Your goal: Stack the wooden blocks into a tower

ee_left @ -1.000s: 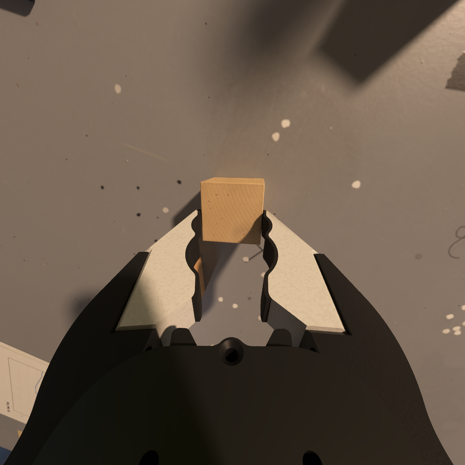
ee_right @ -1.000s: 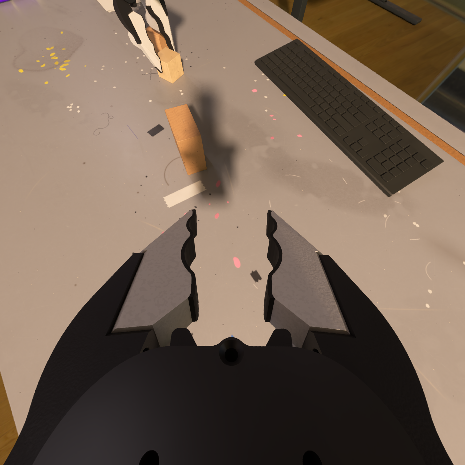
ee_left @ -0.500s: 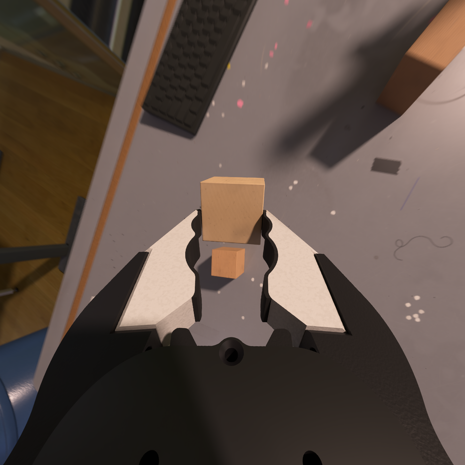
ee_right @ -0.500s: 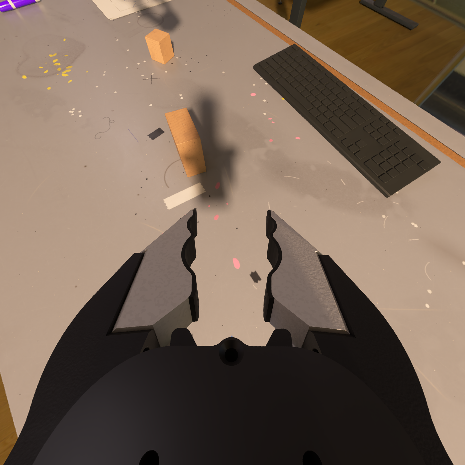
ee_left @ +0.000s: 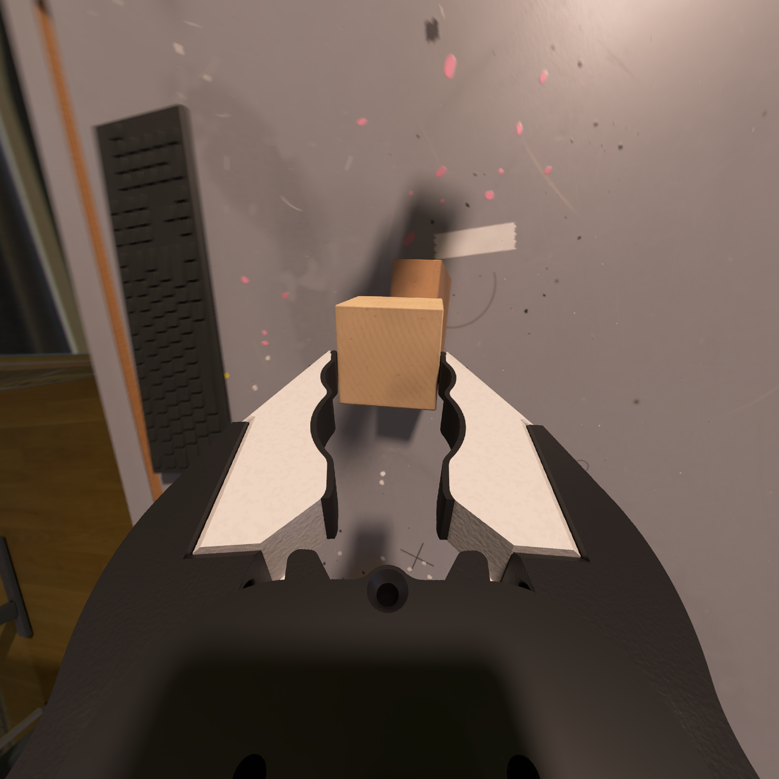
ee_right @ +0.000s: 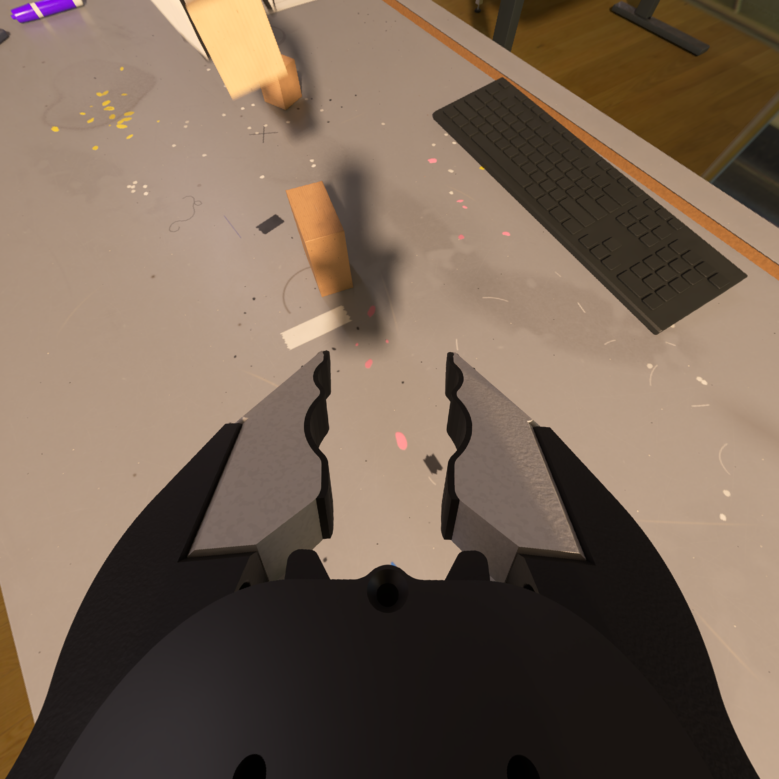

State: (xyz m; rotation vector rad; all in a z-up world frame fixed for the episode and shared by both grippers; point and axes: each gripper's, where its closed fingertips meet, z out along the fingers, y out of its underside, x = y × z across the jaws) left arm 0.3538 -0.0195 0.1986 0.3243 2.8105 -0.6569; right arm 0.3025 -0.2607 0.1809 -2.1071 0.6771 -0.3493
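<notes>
My left gripper (ee_left: 388, 358) is shut on a light wooden cube (ee_left: 388, 352) and holds it in the air above the table. Beyond the cube, a darker long wooden block (ee_left: 417, 280) lies on the table. In the right wrist view the held cube (ee_right: 236, 42) hangs at the top, with a white finger (ee_right: 181, 21) of the left gripper beside it. A small wooden block (ee_right: 284, 88) stands on the table behind it, partly hidden. The long block (ee_right: 322, 240) lies mid-table. My right gripper (ee_right: 388, 358) is open and empty, short of the long block.
A black keyboard (ee_right: 590, 202) lies along the table's right edge; it also shows in the left wrist view (ee_left: 160, 286). A strip of white tape (ee_right: 316, 326) is stuck down near the long block. A purple marker (ee_right: 42, 8) lies at the far left.
My left gripper has lifted the cube away from the small block and swung round toward the long block. The right gripper has stayed in place, open.
</notes>
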